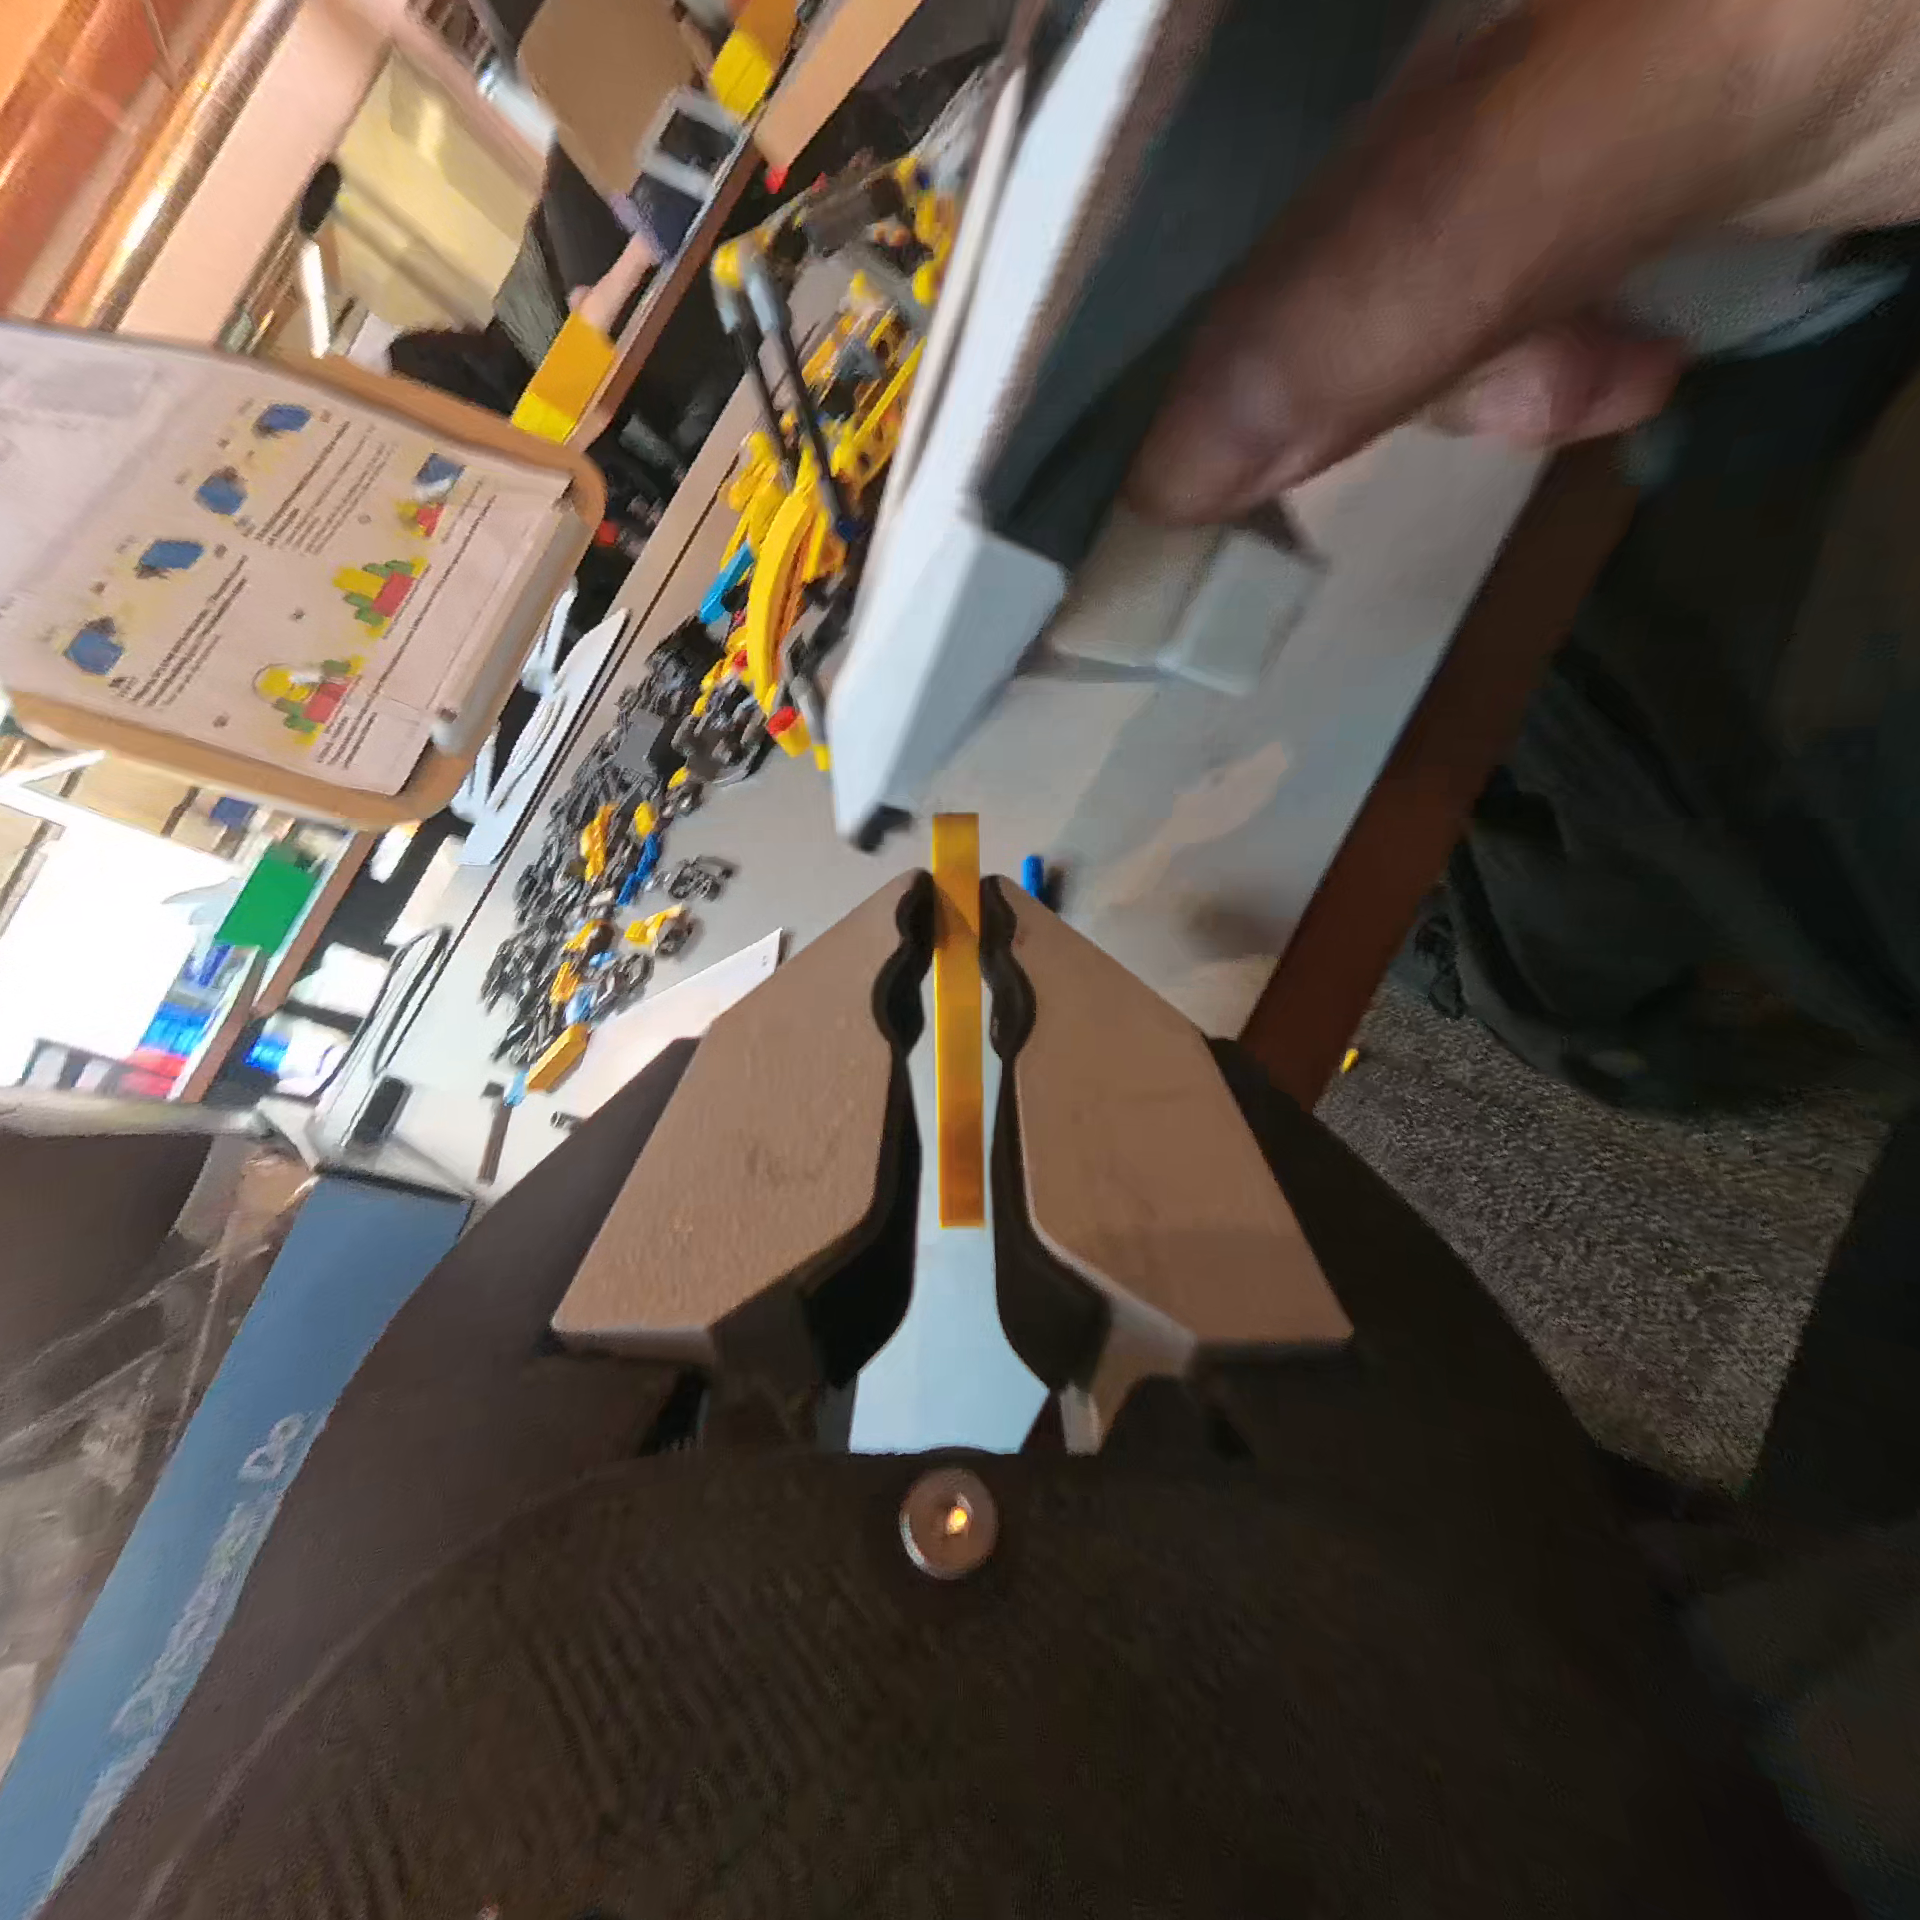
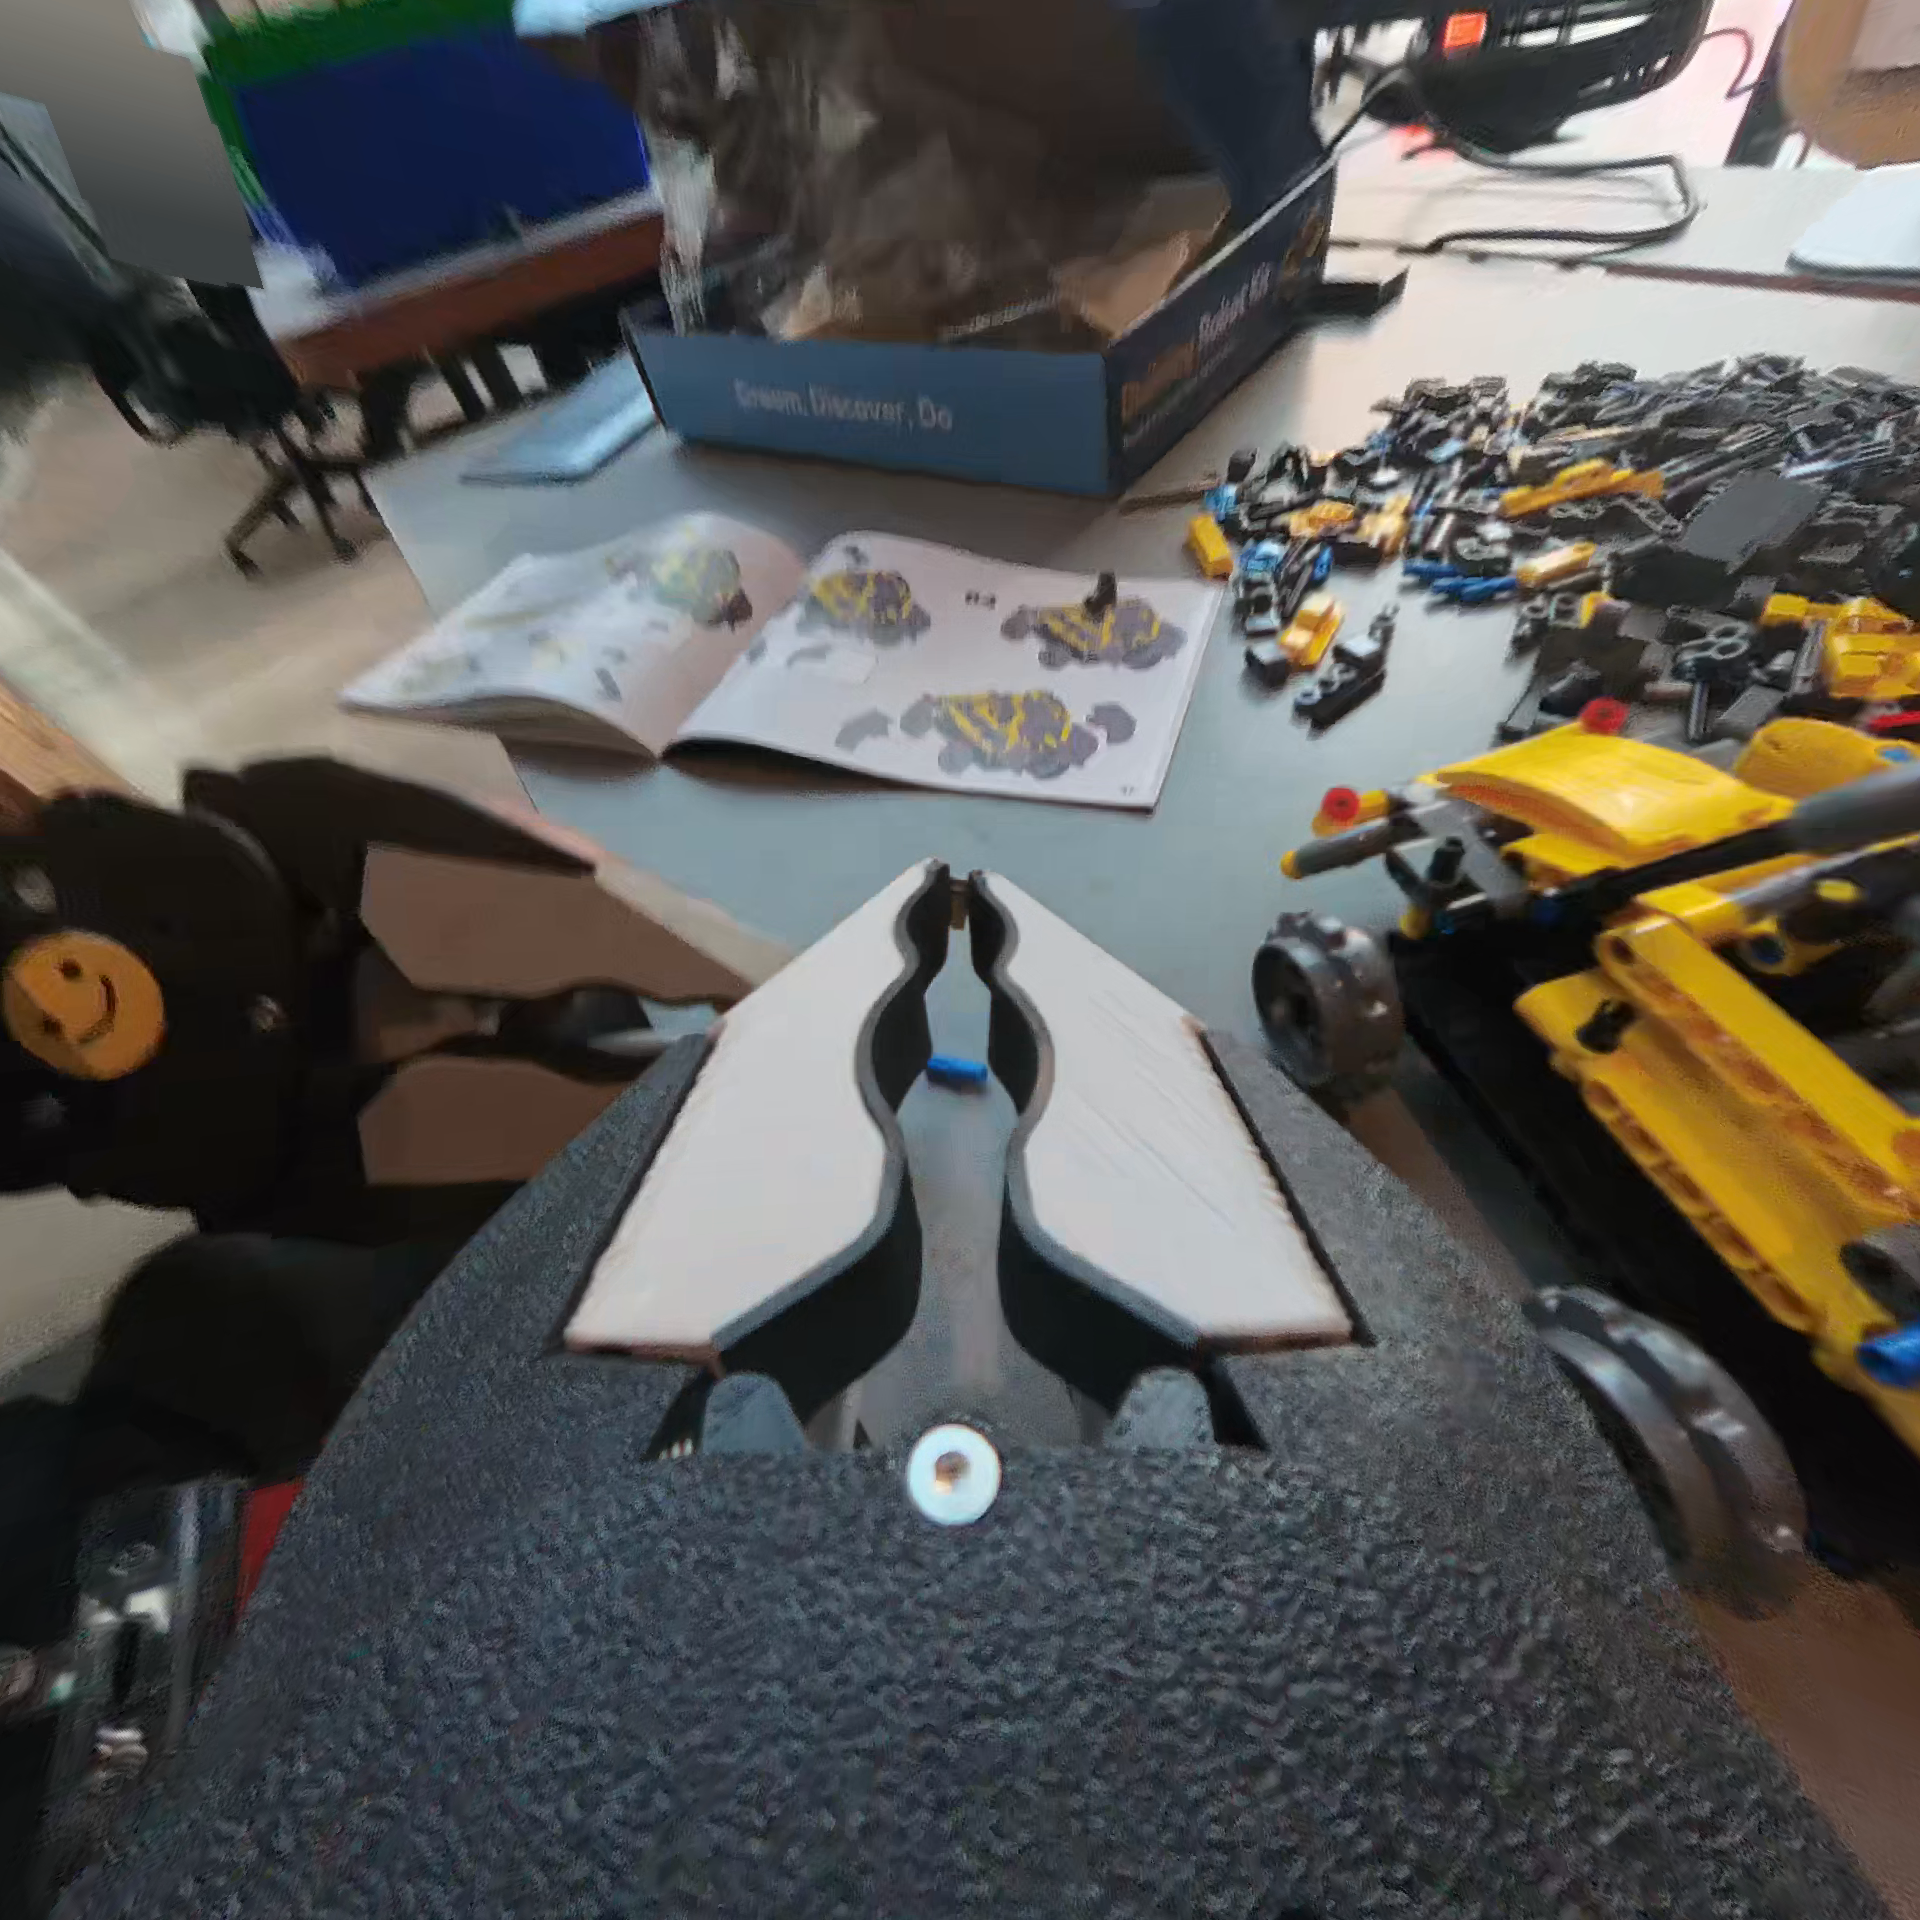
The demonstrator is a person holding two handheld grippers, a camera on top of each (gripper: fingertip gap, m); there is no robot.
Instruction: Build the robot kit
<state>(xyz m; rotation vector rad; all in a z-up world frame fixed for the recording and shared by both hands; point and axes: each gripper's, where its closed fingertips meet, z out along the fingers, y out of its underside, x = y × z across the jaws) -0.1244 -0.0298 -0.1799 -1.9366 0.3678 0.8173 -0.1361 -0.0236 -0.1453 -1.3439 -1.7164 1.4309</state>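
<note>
A: What do the left tongs (image 1: 956, 894) have?

B: A long flat yellow strip (image 1: 957, 1023), pinched near their tips. It runs down the middle of the left wrist frame, its top end poking just past the tips.

A: And the right tongs (image 2: 957, 891)?

B: Closed almost tip to tip on a tiny dark piece (image 2: 957, 906), too small to identify. A small blue peg (image 2: 957, 1071) lies on the grey surface (image 2: 1091, 894) below, seen through the gap.

A: What's around?

B: In the right wrist frame, an open booklet (image 2: 821, 665) sits upper centre, a dark blue box (image 2: 914, 416) behind it, a heap of loose black and yellow pieces (image 2: 1621, 540) upper right, and a yellow wheeled model (image 2: 1662, 966) along the right edge. In the left wrist frame, a hand (image 1: 1455, 343) at upper right holds the other tool close above the strip.
</note>
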